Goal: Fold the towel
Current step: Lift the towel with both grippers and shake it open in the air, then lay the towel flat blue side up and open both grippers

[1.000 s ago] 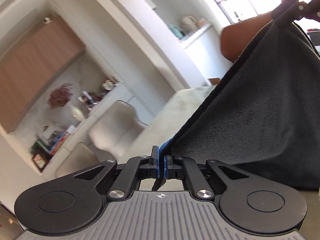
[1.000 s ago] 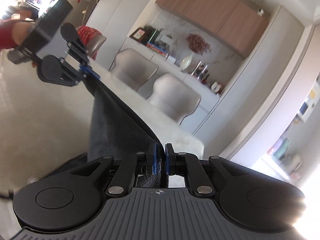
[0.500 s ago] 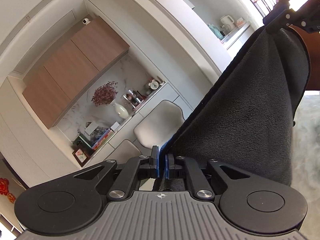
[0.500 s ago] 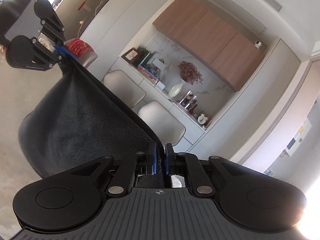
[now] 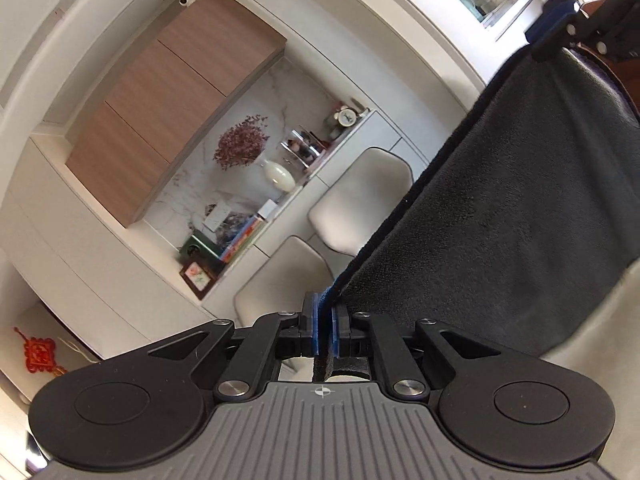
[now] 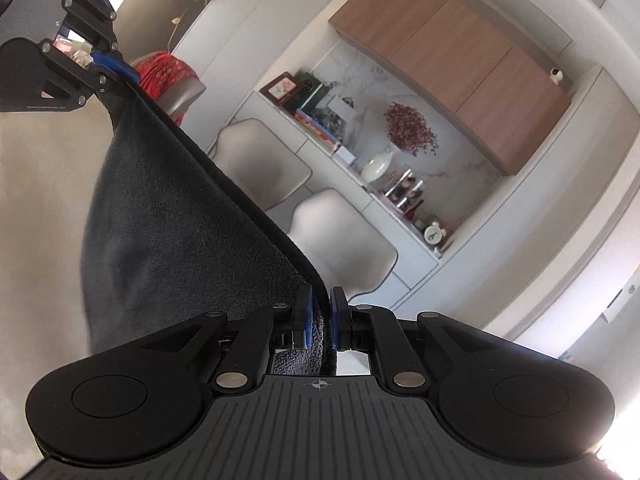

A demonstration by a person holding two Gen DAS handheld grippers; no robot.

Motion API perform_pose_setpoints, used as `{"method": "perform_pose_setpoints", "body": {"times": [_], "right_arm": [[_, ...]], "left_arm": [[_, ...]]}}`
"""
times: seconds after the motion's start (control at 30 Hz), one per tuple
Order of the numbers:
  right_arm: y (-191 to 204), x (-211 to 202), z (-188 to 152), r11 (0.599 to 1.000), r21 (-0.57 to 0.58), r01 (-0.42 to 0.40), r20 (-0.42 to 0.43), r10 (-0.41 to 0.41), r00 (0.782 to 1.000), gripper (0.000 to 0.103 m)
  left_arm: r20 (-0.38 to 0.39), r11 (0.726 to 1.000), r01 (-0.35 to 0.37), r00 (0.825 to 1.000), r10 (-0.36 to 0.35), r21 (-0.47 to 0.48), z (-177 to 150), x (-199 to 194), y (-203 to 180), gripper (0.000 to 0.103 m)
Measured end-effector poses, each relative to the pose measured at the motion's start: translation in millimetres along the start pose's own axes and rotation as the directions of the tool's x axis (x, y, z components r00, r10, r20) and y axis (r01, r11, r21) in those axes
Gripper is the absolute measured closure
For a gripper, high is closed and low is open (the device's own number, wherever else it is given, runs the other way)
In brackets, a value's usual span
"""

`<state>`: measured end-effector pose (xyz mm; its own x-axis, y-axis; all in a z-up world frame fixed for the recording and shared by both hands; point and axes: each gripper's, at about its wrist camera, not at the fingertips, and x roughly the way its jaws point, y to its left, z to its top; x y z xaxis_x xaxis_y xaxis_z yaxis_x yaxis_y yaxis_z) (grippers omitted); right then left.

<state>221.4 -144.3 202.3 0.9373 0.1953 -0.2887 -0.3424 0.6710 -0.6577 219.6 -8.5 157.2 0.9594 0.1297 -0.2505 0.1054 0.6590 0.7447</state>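
Note:
A dark grey towel (image 5: 512, 208) hangs in the air, stretched between both grippers. My left gripper (image 5: 325, 322) is shut on one top corner, its blue pads pinching the cloth. My right gripper (image 6: 320, 312) is shut on the other top corner of the towel (image 6: 172, 216). In the left wrist view the right gripper (image 5: 560, 32) shows at the top right, gripping the far corner. The right wrist view has the left gripper (image 6: 108, 62) at the top left. The top hem runs taut between them; the towel's lower part sags over a beige table (image 6: 40, 184).
Two pale shell chairs (image 5: 360, 204) (image 6: 340, 236) stand beyond the table, in front of a white sideboard (image 6: 320, 136) with books, a picture frame, a vase of dried flowers and a clock. Wooden cabinets (image 5: 180, 92) hang above. A red cushioned chair (image 6: 168, 72) sits far left.
Both grippers have risen and drawn apart, pulling the towel's top hem taut. The towel has lifted off the table and now hangs more spread out. Both grips held throughout.

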Motion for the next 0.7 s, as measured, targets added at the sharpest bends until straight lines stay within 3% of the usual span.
{"method": "perform_pose_setpoints", "body": {"times": [0.17,0.37,0.6,0.7], "right_arm": [[15,-27,-11,0.998,-0.057,-0.022,0.037,0.024,0.999,0.094],[77,-87,-63,0.966,-0.186,-0.18,0.0,0.183,0.983,0.094],[148,-151,-121,0.879,-0.255,-0.402,-0.139,0.378,0.915,0.094],[167,-159,-137,0.859,-0.254,-0.444,-0.199,0.403,0.893,0.094]], "left_arm": [[0.008,0.998,0.035,0.999,-0.036,0.053,-27,-37,-12,0.096],[-0.03,0.977,0.164,0.986,-0.162,0.136,-89,-95,-51,0.096],[-0.096,0.906,0.332,0.943,-0.317,0.262,-151,-159,-110,0.096],[-0.115,0.884,0.383,0.924,-0.366,0.267,-166,-177,-124,0.096]]}}
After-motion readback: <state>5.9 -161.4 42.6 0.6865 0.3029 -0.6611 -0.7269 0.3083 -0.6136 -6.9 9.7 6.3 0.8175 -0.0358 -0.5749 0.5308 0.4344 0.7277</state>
